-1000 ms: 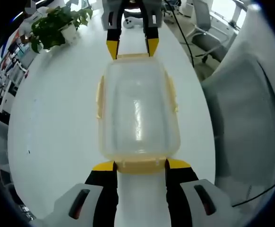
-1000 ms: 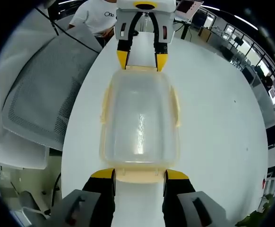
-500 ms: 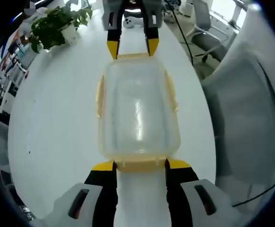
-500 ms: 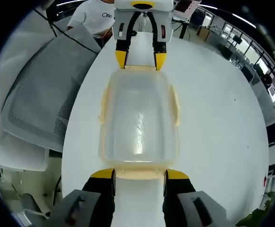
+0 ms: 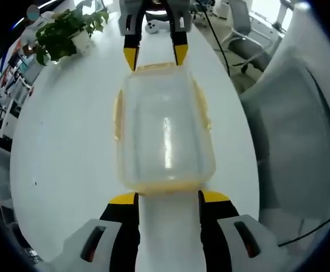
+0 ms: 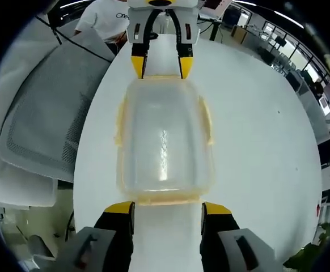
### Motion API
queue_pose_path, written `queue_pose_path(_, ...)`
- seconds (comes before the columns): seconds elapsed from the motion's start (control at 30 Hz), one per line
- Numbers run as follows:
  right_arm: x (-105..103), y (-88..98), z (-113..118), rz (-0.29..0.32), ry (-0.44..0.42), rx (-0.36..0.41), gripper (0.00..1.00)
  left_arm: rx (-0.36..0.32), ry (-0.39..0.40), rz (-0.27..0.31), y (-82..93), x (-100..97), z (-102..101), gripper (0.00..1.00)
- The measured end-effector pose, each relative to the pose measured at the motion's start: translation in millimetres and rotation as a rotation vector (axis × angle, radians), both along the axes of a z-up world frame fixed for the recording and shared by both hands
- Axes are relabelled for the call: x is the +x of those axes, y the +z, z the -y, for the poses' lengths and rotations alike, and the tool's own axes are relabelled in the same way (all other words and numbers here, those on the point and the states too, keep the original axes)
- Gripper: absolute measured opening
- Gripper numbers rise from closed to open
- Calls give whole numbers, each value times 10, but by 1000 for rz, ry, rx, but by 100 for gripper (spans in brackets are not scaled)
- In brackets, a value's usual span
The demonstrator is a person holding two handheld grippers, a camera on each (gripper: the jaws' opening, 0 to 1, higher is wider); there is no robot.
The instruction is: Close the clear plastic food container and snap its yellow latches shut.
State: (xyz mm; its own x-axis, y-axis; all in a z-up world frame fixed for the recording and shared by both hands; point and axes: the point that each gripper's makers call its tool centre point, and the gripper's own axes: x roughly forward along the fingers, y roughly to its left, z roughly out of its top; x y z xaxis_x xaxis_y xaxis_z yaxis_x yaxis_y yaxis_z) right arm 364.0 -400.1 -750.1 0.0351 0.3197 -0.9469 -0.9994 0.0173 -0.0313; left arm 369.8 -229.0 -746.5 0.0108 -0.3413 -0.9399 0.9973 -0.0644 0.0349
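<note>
The clear plastic container lies lengthwise on the white table with its lid on. In the left gripper view my left gripper is open, its yellow tips either side of the near end latch, a thin strip against the container's end. The right gripper is open at the far end. In the right gripper view the same container lies ahead of my right gripper, whose near end latch is also a thin strip. The left gripper faces it. Side latches stick outward.
A potted plant stands at the far left of the table. A grey chair sits close beside the table edge, seen as a mesh chair in the right gripper view. A person in a white shirt is behind.
Both end latches, earlier lying out flat between each gripper's jaws, now show as thin strips folded against the container ends. Both views have shifted slightly.
</note>
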Motion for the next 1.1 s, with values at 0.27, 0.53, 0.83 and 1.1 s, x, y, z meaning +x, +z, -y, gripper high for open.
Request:
queue_pose_path(0.27, -36, 64, 6, -6, -2, 6, 47, -8, 14, 6, 58, 17, -47, 39)
queue_pose_path(0.53, -44, 162, -18, 2, -21, 13, 48, -21, 37, 4, 124, 38, -81, 40)
queue_pose_path(0.83, -54, 228, -71, 4, -77, 29, 46, -68, 123, -35, 220, 34, -63, 43)
queue_pose_path(1.1, -35, 339, -148, 8, -128, 67, 47, -90, 199, -46, 259, 39, -41, 43)
